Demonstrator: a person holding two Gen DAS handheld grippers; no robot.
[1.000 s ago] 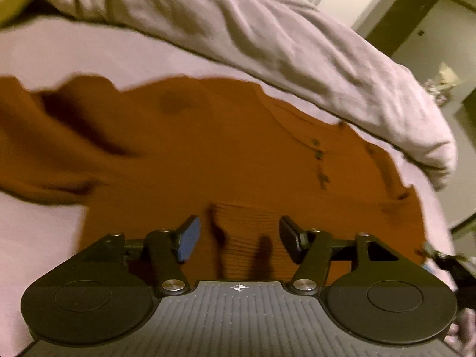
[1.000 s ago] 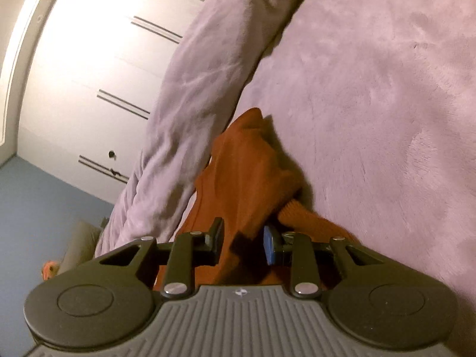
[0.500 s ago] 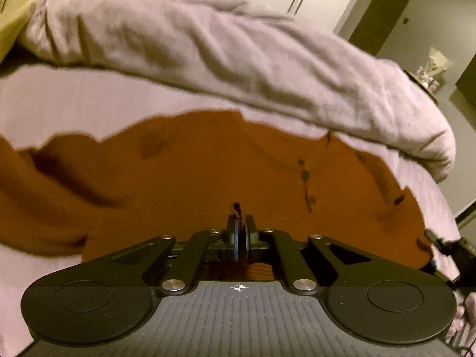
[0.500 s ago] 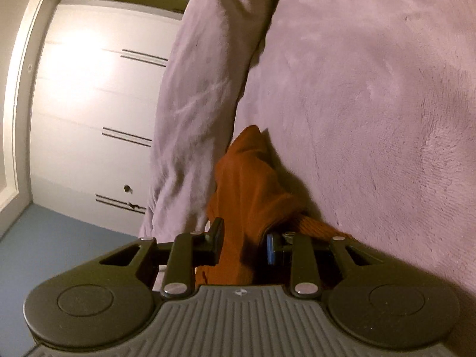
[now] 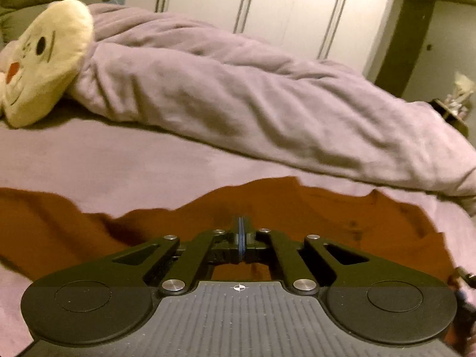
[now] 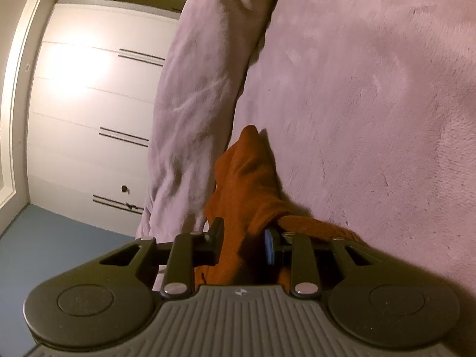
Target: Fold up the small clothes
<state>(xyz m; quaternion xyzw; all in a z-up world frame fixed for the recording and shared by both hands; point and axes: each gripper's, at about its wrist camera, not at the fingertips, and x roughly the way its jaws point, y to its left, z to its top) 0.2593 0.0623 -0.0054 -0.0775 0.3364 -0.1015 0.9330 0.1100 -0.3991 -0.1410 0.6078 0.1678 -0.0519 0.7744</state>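
A rust-orange buttoned top (image 5: 297, 208) lies spread on the lilac bed sheet (image 5: 134, 163). In the left wrist view my left gripper (image 5: 241, 235) is shut, pinching the top's near hem, and the fabric rises in front of it. In the right wrist view my right gripper (image 6: 244, 241) is shut on a thick bunch of the same top (image 6: 247, 178), with its jaws held apart by the cloth. The far part of the top is hidden behind the lifted fabric.
A rumpled lilac duvet (image 5: 253, 89) lies heaped across the far side of the bed. A cream plush pillow with a face (image 5: 44, 59) sits at the far left. White wardrobe doors (image 5: 282, 9) stand behind the bed; they also show in the right wrist view (image 6: 89, 119).
My left gripper closed on the top's hem and lifted, so less of the top shows and more of the room appears. My right gripper kept its hold and rose slightly.
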